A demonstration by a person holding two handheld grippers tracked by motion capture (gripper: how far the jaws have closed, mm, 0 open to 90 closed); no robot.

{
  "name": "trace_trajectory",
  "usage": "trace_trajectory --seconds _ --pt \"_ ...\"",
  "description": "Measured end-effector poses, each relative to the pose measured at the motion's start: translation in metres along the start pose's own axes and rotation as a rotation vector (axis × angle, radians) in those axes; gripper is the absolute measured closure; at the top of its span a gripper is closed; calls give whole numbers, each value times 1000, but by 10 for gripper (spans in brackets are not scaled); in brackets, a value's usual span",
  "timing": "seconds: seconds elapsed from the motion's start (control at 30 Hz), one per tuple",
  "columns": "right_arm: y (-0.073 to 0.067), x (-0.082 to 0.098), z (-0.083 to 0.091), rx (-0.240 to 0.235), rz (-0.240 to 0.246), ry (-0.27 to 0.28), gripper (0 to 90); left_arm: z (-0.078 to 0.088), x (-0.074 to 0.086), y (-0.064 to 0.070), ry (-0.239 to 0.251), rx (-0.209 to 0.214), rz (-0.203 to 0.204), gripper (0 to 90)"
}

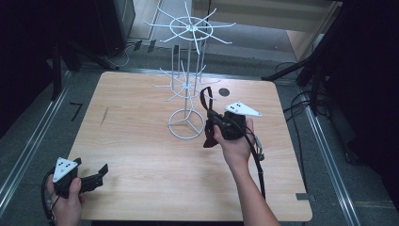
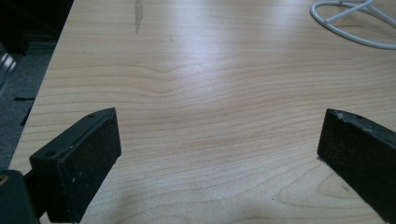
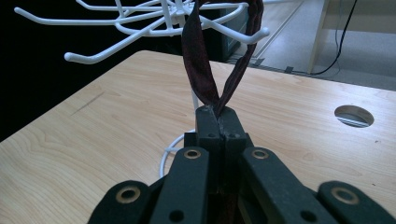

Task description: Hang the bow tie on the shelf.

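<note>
- High view: right gripper (image 1: pixel 212 126) is sitting just right of the white wire hook rack (image 1: pixel 187 77), clenched on a dark red strap loop (image 1: pixel 205 100). The loop is standing up from the jaws toward the rack's lower tier of hooks, presumably so it can be slipped over a hook tip.
- High view: the tail of the strap is hanging down below the jaws, close to the rack's ring base (image 1: pixel 186 124); gripping low on the loop is keeping the top open.
- High view: left gripper (image 1: pixel 89 179) is parking well away from the rack, at the near left corner of the wooden table (image 1: pixel 141 155), jaws released, holding nothing; looks like it's staying out of the way.
- Left gripper view: both black jaws are standing wide apart over bare tabletop, with the rack's ring base (image 2: pixel 355 23) far off at top right. Nothing is between them.
- Right gripper view: jaws are pressing together on the strap loop (image 3: pixel 201 60), its two sides rising in a V to the rack's hooks (image 3: pixel 154 18). The top of the loop is reaching hook level, but I can't tell whether it's already over a hook or just beside one.
- Right gripper view: judging by that, the hanging step is in hand, not confirmed done.
</note>
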State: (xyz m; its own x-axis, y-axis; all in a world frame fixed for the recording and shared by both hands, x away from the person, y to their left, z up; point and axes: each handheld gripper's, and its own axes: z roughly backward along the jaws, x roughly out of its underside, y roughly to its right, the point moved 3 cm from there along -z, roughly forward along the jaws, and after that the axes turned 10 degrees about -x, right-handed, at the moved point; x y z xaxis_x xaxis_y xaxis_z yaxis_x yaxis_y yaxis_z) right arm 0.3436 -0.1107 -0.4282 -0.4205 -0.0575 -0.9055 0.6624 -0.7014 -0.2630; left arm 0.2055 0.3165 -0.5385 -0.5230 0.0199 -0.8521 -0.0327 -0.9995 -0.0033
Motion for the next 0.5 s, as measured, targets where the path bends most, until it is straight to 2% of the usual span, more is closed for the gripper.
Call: trace_trajectory --seconds 0.5 --pt "0 4 -18 13 5 -29 900 0 0 0 0 2 3 1"
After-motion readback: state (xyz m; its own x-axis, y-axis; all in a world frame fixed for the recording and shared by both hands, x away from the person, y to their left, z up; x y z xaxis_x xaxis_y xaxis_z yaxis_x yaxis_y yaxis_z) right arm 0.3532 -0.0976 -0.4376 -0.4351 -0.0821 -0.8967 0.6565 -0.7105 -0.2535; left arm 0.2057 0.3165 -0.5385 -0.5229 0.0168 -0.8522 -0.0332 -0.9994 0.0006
